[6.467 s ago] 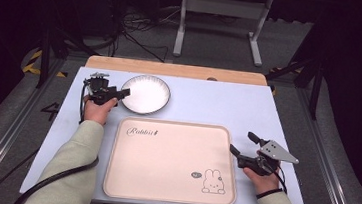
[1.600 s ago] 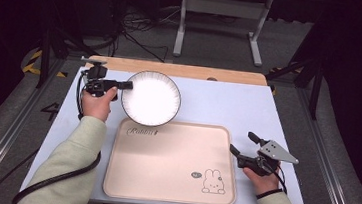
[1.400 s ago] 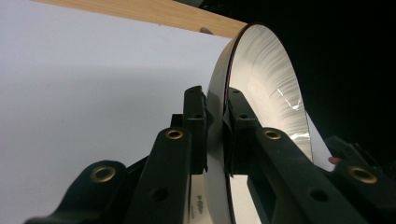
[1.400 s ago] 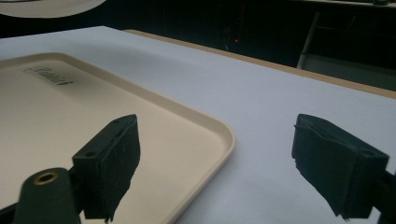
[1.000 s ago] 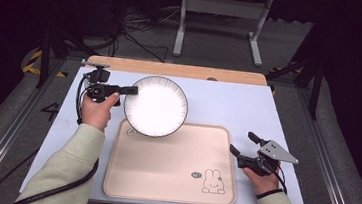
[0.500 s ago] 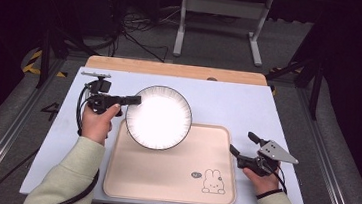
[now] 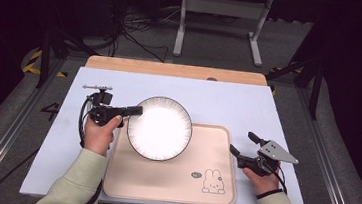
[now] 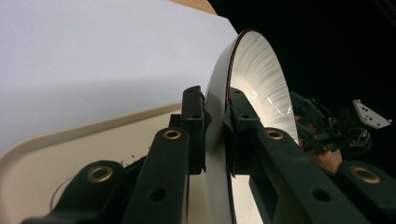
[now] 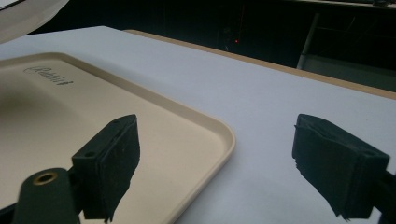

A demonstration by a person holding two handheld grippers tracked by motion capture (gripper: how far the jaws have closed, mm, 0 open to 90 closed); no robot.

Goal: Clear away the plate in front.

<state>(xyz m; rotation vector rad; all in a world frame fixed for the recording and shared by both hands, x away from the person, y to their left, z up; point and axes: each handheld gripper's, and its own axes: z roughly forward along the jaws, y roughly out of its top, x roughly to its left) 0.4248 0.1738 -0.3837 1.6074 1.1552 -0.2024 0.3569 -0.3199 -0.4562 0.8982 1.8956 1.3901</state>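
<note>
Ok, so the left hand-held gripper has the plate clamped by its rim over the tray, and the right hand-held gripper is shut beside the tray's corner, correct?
Not quite. The right hand-held gripper is open: the right gripper view shows its jaws wide apart, spanning the tray's corner. The rest holds: in the left gripper view, the left hand-held gripper clamps the plate by its rim over the tray.

The round white plate with a dark rim (image 7: 160, 128) covers the far-left part of the beige rectangular plastic tray (image 7: 171, 181), hiding the tray's corner and the script lettering there in the high view. The plate's glare washes out any surface detail. In the left gripper view the plate (image 8: 254, 88) is cut off at the bottom edge, and it hides part of the right gripper (image 8: 327, 128) behind it. In the right gripper view only a sliver of the plate (image 9: 23, 16) shows at the top-left corner. The small round mark (image 7: 195, 174) beside the tray's printed rabbit is too small to read.
</note>
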